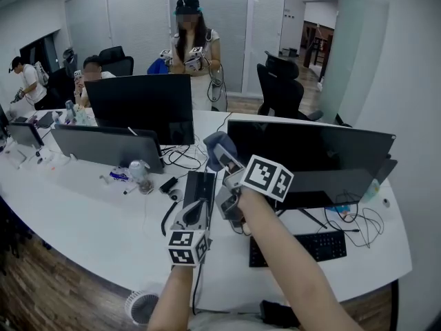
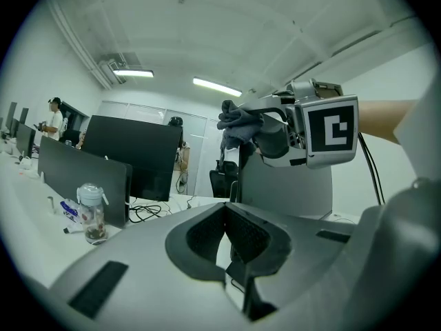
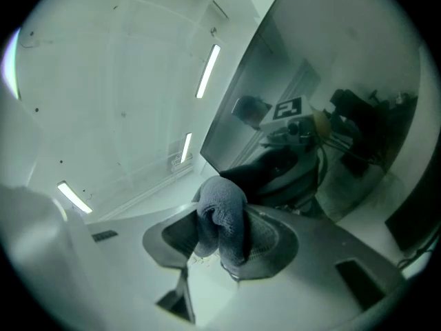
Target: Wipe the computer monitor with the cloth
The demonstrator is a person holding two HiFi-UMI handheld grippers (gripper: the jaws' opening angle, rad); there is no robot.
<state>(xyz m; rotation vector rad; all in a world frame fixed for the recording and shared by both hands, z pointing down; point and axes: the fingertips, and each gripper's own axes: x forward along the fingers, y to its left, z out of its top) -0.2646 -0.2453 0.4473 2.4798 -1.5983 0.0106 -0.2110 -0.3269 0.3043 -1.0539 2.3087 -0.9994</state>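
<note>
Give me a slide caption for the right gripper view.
Grey cloth clamped in the right hand-held gripper, held up by the dark monitor, which mirrors the gripper.

Keyboard (image 1: 298, 247) on desk (image 1: 83, 216) front R, bottle (image 1: 140, 174) mid-L nr cables (image 1: 180, 158), office chair (image 1: 281, 88) behind desk

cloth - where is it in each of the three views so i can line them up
Head view: the cloth is at centre, by the upper left corner of the monitor.
Left gripper view: upper centre, above the monitor's left edge.
Right gripper view: lower centre, clamped in the right gripper, with the monitor to the upper right.
Shared landmark: the monitor.
</note>
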